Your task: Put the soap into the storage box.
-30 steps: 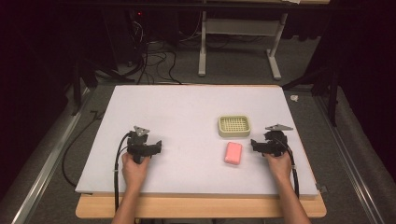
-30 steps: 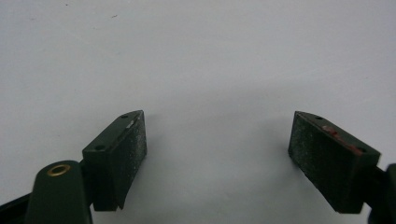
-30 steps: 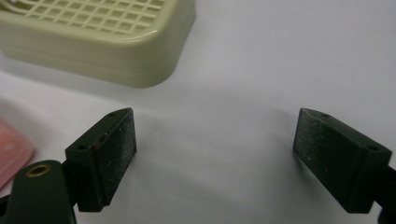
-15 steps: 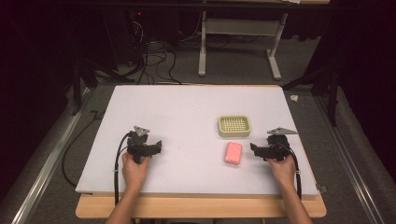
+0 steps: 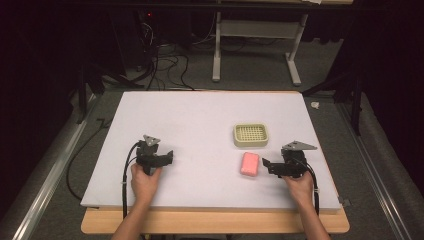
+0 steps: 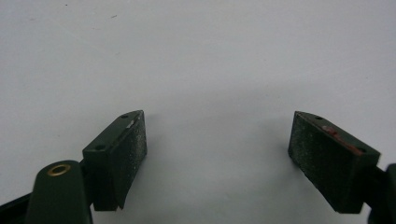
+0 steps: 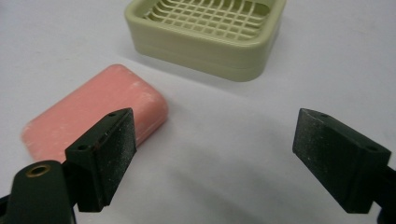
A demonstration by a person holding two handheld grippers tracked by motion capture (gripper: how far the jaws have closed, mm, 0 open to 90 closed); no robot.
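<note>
A white table is sitting on a wooden base — black cables are trailing over the grey floor behind it, beside a pale metal stand.

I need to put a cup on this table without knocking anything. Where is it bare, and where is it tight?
Bare: the whole far half of the table beyond the tray, and the wide middle between the left tongs and the soap. Crowded: the right near side, where tray, soap and the open right tongs sit close together.
</note>
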